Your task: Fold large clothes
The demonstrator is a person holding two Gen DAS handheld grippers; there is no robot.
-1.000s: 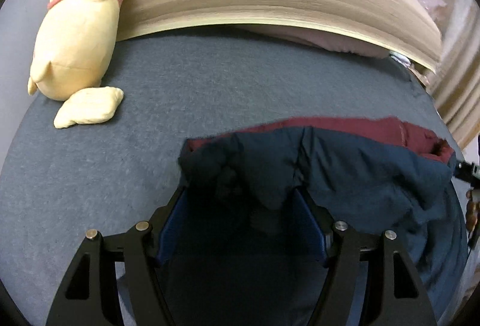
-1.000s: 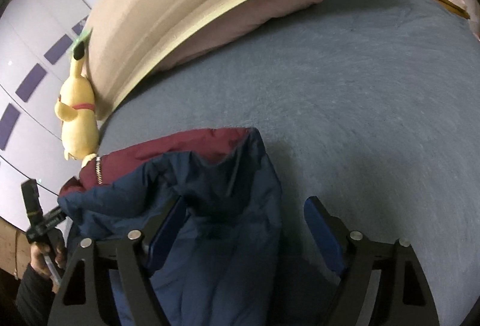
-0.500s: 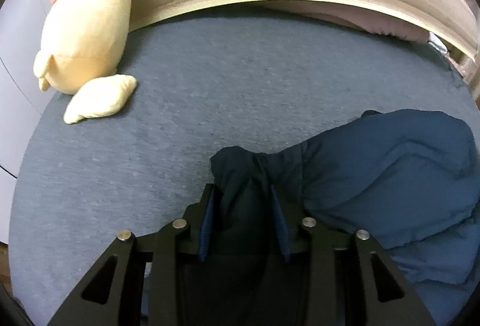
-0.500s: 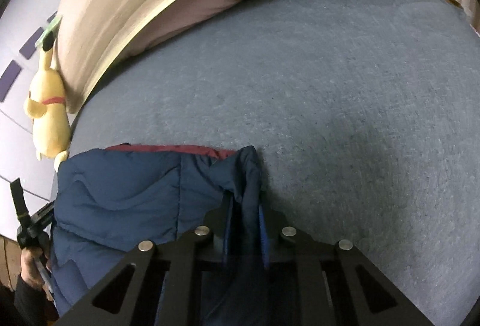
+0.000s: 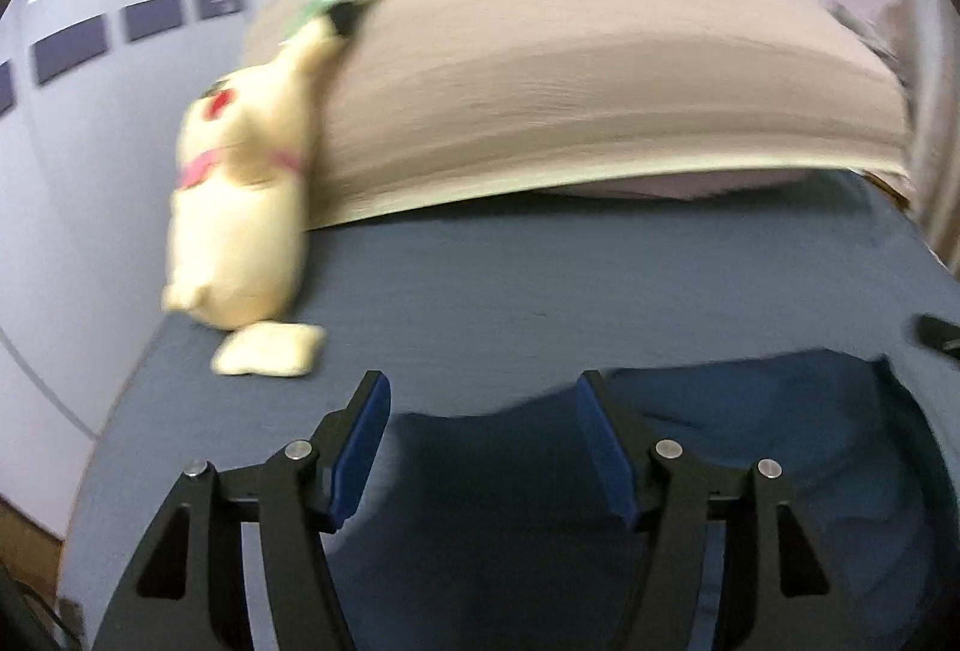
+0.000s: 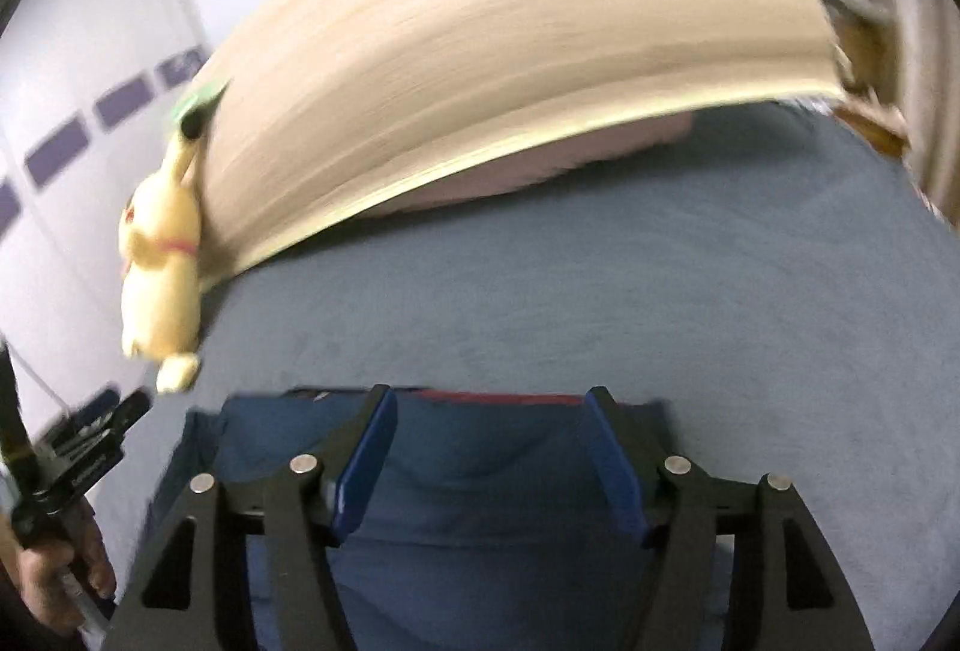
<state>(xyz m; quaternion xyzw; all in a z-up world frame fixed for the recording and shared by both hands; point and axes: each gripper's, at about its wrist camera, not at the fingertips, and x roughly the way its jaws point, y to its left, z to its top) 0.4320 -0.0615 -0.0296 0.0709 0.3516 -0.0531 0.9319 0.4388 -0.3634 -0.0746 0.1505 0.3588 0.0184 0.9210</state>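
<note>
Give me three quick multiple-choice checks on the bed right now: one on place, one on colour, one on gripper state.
1. Where is the yellow plush toy?
A. on the jacket
B. against the beige headboard, at the bed's left edge
C. in a gripper

2. What colour strip shows along the navy jacket's far edge?
A. dark red
B. green
C. white

3. How does the right gripper stand?
A. shut on the jacket
B. open, pads clear of the fabric
C. holding the toy

Key: B, it leans there; A, red trim shows in the right wrist view; B, its jaws have just been opening and nothing is pinched.
</note>
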